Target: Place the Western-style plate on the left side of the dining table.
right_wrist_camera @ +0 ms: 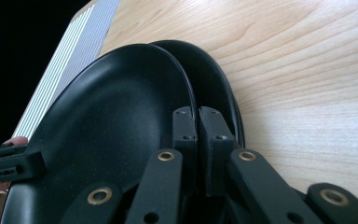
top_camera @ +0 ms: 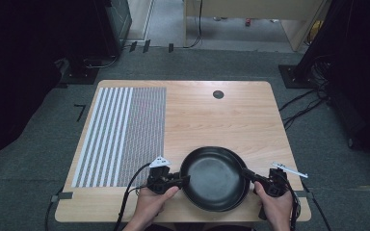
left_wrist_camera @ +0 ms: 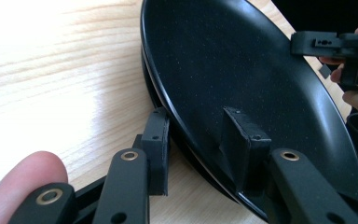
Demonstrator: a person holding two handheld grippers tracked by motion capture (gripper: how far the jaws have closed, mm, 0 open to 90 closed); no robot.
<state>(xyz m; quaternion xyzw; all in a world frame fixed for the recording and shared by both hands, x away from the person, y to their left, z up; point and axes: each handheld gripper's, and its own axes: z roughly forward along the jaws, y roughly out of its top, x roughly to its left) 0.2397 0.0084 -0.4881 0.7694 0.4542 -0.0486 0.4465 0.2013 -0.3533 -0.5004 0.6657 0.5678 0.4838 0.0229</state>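
Two black shallow pans are stacked near the front edge of the wooden table (top_camera: 231, 115). The top pan (top_camera: 214, 177) (left_wrist_camera: 242, 70) (right_wrist_camera: 112, 126) sits slightly off the lower pan (right_wrist_camera: 216, 79), whose rim shows beside it. My left gripper (top_camera: 185, 179) (left_wrist_camera: 198, 149) is open, its jaws astride the left rim, one over the inner surface and one outside with a gap. On the opposite rim my right gripper (top_camera: 248, 174) (right_wrist_camera: 197, 130) is shut on the top pan's edge. Each gripper also appears far off in the other's view: the right gripper (left_wrist_camera: 317, 44) and the left gripper (right_wrist_camera: 14, 163).
A grey and white striped mat (top_camera: 120, 134) covers the table's left part. A dark round hole (top_camera: 218, 94) sits near the far edge. Black stands and cables lie on the carpet around the table. Bare wood lies beyond the pans.
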